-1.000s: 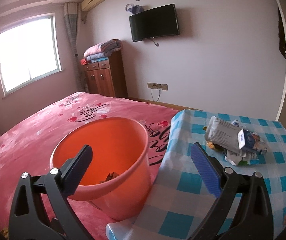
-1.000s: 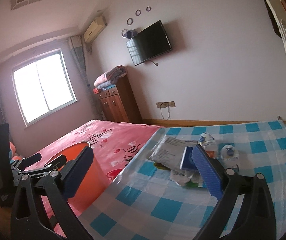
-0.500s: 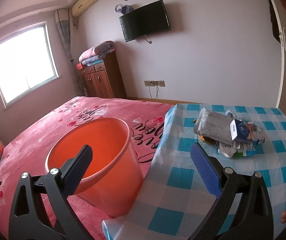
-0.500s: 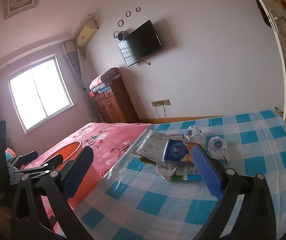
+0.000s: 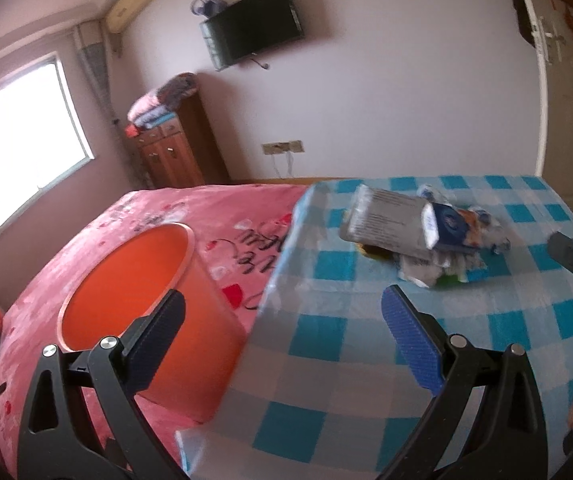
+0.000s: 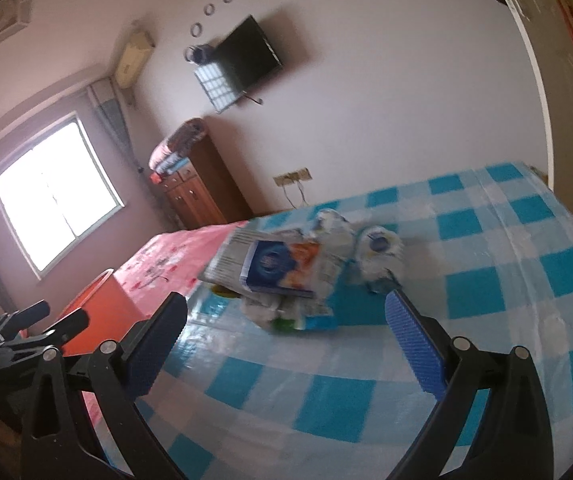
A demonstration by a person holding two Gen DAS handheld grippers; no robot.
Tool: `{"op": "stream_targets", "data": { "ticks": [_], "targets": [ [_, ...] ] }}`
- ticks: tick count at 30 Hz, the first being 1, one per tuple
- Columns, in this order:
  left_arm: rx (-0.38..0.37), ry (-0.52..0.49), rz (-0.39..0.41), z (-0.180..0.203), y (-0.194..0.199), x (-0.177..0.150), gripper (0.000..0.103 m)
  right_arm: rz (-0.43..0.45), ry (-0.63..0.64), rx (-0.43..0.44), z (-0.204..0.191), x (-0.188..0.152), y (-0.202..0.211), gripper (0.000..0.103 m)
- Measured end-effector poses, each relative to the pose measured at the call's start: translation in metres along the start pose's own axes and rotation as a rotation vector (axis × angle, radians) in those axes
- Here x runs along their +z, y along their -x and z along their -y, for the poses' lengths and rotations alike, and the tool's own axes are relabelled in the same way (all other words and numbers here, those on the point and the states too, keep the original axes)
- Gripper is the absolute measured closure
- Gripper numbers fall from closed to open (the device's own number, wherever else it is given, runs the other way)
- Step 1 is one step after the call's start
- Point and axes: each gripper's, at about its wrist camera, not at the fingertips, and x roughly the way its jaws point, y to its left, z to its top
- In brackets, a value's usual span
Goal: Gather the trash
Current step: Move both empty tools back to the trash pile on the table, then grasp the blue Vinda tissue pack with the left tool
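Note:
A pile of trash (image 5: 418, 236) lies on the blue checked tablecloth (image 5: 326, 340): a grey printed packet, a blue carton and crumpled wrappers. It also shows in the right wrist view (image 6: 286, 276), with the blue carton (image 6: 274, 266) on top. An orange bucket (image 5: 138, 304) stands on the pink bed left of the table; it shows at the left in the right wrist view (image 6: 94, 304). My left gripper (image 5: 282, 336) is open and empty, above the table's left edge beside the bucket. My right gripper (image 6: 286, 344) is open and empty, just in front of the pile.
The pink bed (image 5: 190, 216) lies left of the table. A wooden cabinet (image 5: 174, 156) with folded blankets stands at the back wall, under a wall TV (image 5: 252, 24). A white door (image 5: 566, 100) is at the right. The left gripper's body (image 6: 14, 336) shows at far left.
Both grippers have tilted and moved right towards the pile. The bucket has slid to the left in both views. The trash pile now sits nearer and more central for the right gripper.

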Motion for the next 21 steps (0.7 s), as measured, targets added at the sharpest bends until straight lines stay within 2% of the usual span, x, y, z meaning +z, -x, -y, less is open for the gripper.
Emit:
{"op": "stream_targets", "data": {
  "ticks": [14, 21],
  "targets": [
    [-0.2, -0.004, -0.043, 0.064, -0.02, 0.015, 0.004, -0.11, -0.14, -0.075, 0.081, 0.023, -0.01, 0.005],
    [-0.283, -0.067, -0.052, 0.118, -0.035, 0.025, 0.004, -0.16, -0.21, -0.105, 0.113, 0.025, -0.014, 0.005]
  ]
}}
